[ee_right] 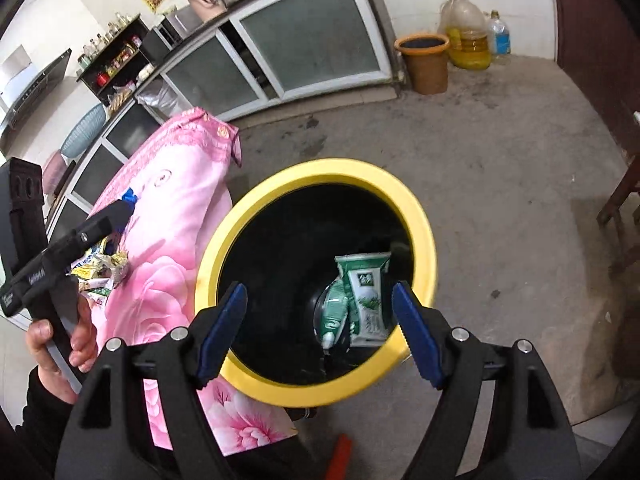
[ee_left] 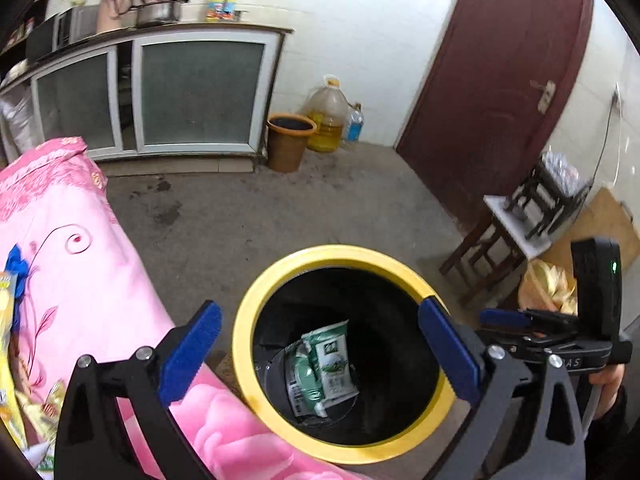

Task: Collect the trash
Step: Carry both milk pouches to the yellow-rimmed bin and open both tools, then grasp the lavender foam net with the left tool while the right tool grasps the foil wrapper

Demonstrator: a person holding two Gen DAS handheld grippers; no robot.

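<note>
A black trash bin with a yellow rim [ee_left: 280, 268] stands on the floor beside a table under a pink floral cloth [ee_left: 80, 264]. Green and white wrappers [ee_left: 324, 368] lie at the bin's bottom. My left gripper [ee_left: 320, 352] is open and empty above the bin mouth. My right gripper [ee_right: 320, 332] is open and empty, also over the bin rim [ee_right: 416, 208], with the wrappers [ee_right: 360, 300] below it. More wrappers [ee_right: 100, 268] lie on the pink cloth [ee_right: 172, 232], and some show at the left edge of the left wrist view [ee_left: 12, 320].
A brown bucket [ee_left: 288, 140], an oil jug [ee_left: 328, 116] and a water bottle [ee_left: 354, 124] stand by the far wall near a red door [ee_left: 500, 80]. A wooden stool [ee_left: 492, 248] and a yellow bag [ee_left: 548, 284] are at the right. Kitchen cabinets [ee_left: 160, 92] line the back.
</note>
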